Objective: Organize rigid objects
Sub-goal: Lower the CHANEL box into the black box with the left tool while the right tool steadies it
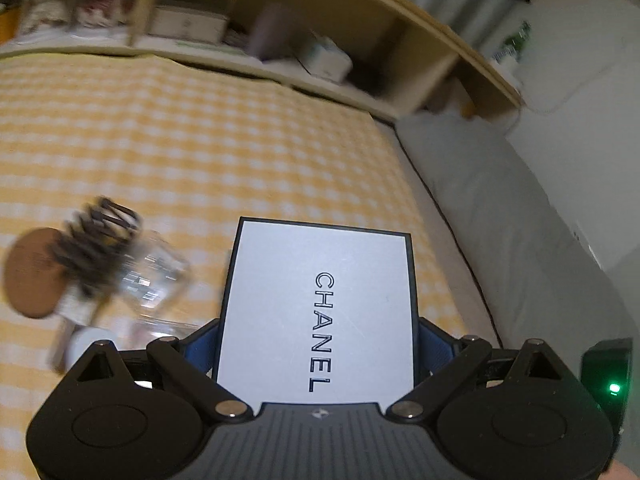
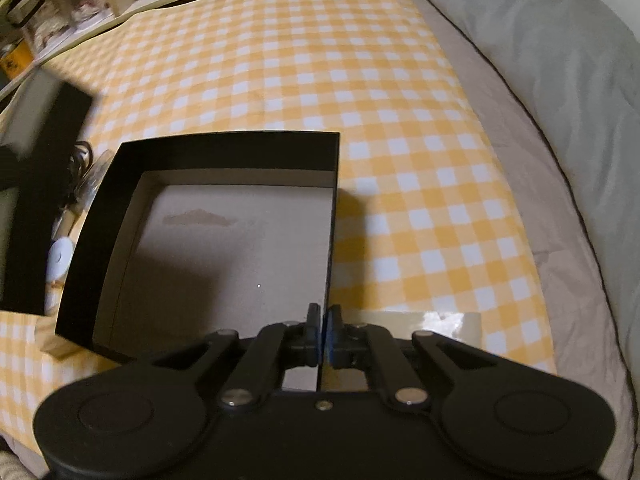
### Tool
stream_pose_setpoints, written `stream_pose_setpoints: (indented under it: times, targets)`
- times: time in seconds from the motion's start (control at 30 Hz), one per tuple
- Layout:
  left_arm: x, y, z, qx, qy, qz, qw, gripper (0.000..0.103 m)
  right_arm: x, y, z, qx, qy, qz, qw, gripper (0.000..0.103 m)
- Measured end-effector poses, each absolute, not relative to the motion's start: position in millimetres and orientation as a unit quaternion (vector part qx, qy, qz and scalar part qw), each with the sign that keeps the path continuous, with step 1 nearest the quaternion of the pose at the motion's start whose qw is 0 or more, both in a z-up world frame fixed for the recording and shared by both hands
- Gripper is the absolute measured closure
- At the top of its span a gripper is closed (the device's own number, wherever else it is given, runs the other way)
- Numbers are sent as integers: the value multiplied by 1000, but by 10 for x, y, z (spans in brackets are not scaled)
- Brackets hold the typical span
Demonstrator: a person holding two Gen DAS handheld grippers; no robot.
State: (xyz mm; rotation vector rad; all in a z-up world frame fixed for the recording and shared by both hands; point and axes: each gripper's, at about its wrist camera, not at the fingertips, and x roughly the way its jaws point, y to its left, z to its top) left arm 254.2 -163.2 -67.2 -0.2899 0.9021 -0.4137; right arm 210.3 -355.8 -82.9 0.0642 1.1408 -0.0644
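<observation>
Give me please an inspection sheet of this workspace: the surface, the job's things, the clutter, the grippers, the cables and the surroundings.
Surface: yellow checked cloth spread over a bed.
Job's things: white box lid with black edge; open black box, nothing seen inside.
Clutter: blurred heap beside the lid: dark hair claw, clear jar, brown round object, small white round thing.
Grippers: left gripper holds the lid by its two sides; right gripper shut on the box's right wall.
Cables: nothing seen.
Surroundings: grey pillow along the right; wooden shelves with boxes behind.
</observation>
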Motion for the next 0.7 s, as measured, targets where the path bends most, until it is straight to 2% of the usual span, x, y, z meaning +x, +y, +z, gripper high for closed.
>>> stream_pose_setpoints:
  times: [0.33,0.57,0.7]
  targets:
    - [2814,-2294,-1349,-105,475,-215,847,6,2125,-3633,-821,21,536,-11,844,98]
    - [2960,-2271,-1615,-201,484,-214,824,2,2149,-3638,-834,26,533,-13,845,98]
    - [2905,-2191,-1540,-197,485,-236,819,7,2170,-3677,-830,35,533,-9,845,98]
